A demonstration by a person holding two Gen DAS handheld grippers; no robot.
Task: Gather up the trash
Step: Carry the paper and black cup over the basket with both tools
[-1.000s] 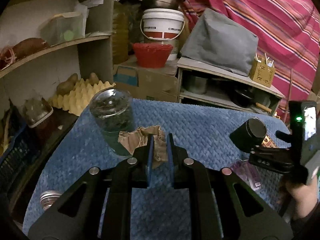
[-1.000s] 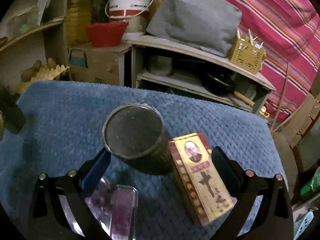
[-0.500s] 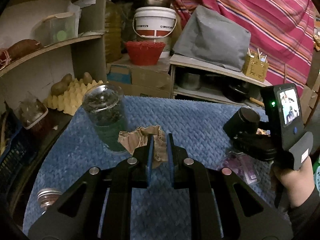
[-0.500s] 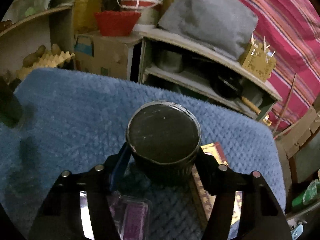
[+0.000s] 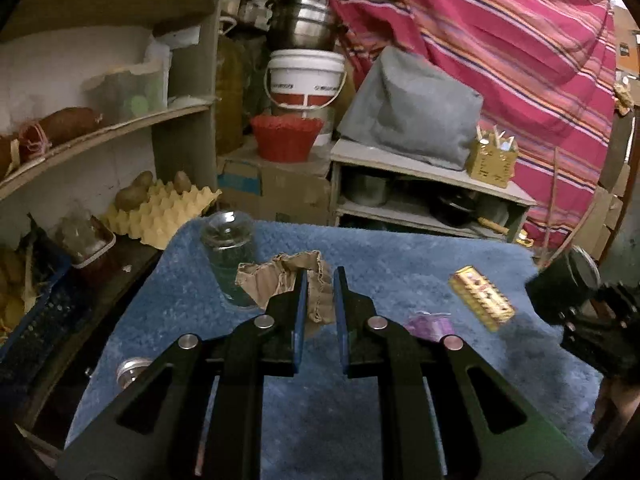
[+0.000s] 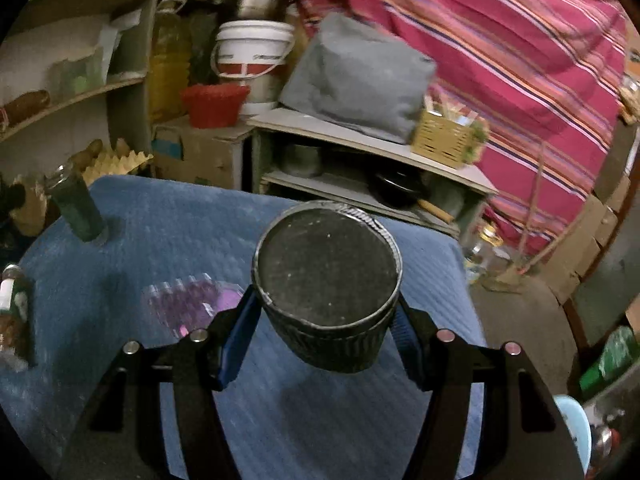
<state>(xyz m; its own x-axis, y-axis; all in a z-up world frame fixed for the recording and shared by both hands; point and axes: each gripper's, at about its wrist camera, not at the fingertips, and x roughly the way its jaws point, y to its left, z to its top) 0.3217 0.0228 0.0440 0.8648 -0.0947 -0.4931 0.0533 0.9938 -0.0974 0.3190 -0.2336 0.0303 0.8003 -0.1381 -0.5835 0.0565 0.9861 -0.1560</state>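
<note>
Trash in both grips, clear of the blue worktop point(image 5: 400, 256) for carrying off: crumpled cardboard scrap point(image 5: 288, 280) pinched in narrow left fingers point(image 5: 298, 304), dark ribbed cup point(image 6: 326, 280) clamped between right fingers point(image 6: 236, 340).

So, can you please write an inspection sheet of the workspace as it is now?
Surface: blue cloth covers the table.
Job's things: cardboard scrap in left gripper; black can in right gripper, lifted off the cloth; yellow box and purple pack lie on the cloth.
Clutter: jar standing upside down on the cloth; metal lid.
Grippers: left shut on the scrap; right closed on the can.
Cables: nothing seen.
Surroundings: shelves, egg tray, white bucket, striped curtain.
</note>
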